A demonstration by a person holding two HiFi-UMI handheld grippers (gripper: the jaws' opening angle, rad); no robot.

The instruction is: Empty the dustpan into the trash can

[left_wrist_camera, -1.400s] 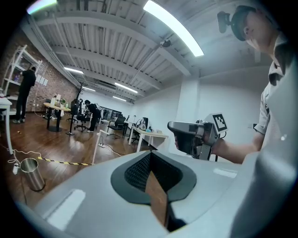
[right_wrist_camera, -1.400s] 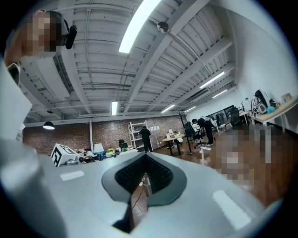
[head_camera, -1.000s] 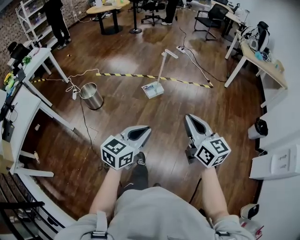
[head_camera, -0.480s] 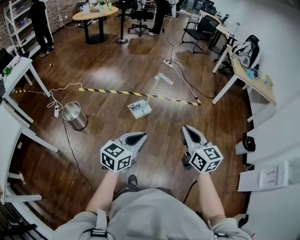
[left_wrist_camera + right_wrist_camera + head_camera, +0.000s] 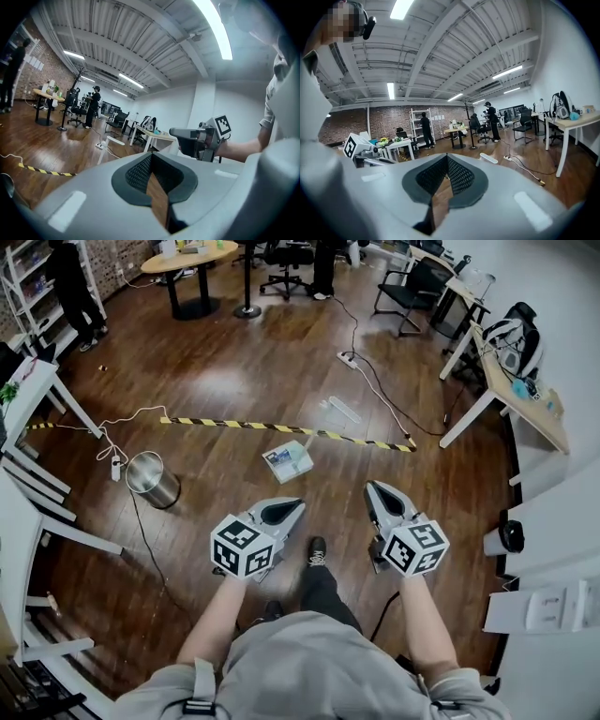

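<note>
On the wooden floor ahead lies a white dustpan [image 5: 288, 461] with bits on it, its long handle [image 5: 342, 411] slanting up and away. Left of it stands a round steel trash can [image 5: 152, 479], open and upright. In the head view my left gripper [image 5: 296, 505] and right gripper [image 5: 373, 488] are held side by side at waist height, short of the dustpan. Both are shut with nothing between the jaws, as each gripper view shows: left gripper [image 5: 152, 176], right gripper [image 5: 440, 185]. The dustpan handle [image 5: 110, 143] also appears in the left gripper view, and the same handle [image 5: 490, 158] in the right gripper view.
Yellow-black tape [image 5: 216, 424] crosses the floor beyond the dustpan. A cable with a power strip [image 5: 115, 468] runs beside the trash can. White tables [image 5: 37, 381] line the left, a desk [image 5: 506, 362] the right. A round table [image 5: 192, 254], chairs and standing people are at the back.
The head view has advanced across the floor: dustpan and trash can sit lower in the frame, nearer the grippers. Both grippers stayed shut, side by side. A shoe has stepped forward between them.
</note>
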